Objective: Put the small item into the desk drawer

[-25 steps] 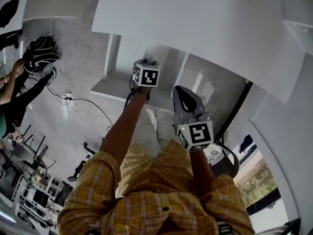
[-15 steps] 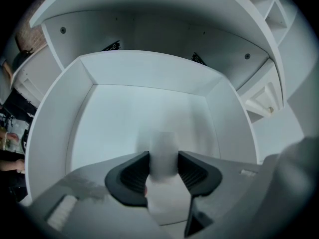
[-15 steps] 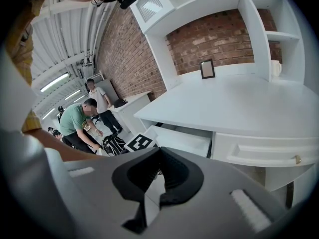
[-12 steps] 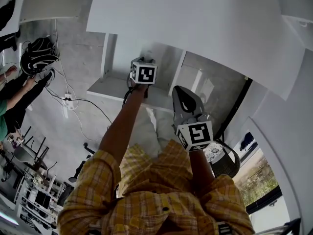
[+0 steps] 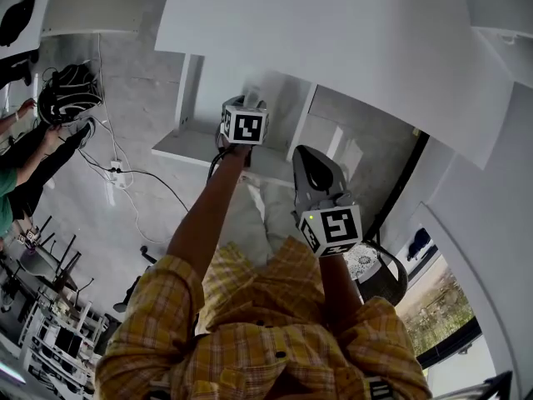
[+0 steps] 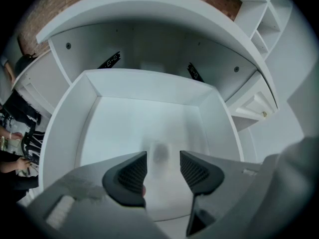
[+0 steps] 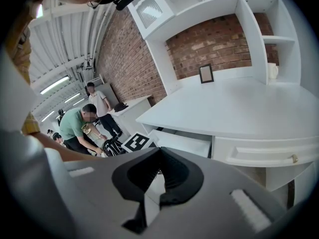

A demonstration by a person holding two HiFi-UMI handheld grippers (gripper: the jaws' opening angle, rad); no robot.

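Observation:
The white desk drawer (image 6: 70,128) stands pulled out under the desk top (image 5: 333,40). My left gripper (image 6: 163,164) hangs over its inside and its jaws are opening. A small pale item (image 6: 159,151), blurred, shows between and just beyond the pads, which do not press on it. In the head view only this gripper's marker cube (image 5: 247,126) shows, above the drawer (image 5: 196,148). My right gripper (image 5: 316,173) stays back near the person's body, shut with nothing in it; its own view shows its pads (image 7: 172,176) meeting and the open drawer (image 7: 184,143) ahead.
A closed drawer with a small knob (image 7: 294,159) sits right of the open one. A picture frame (image 7: 206,73) stands on the desk. People (image 7: 79,126) and a bag (image 5: 67,90) are off to the left; a power strip with cables (image 5: 117,173) lies on the floor.
The left gripper has shifted slightly up and left over the drawer. The right gripper has hardly moved.

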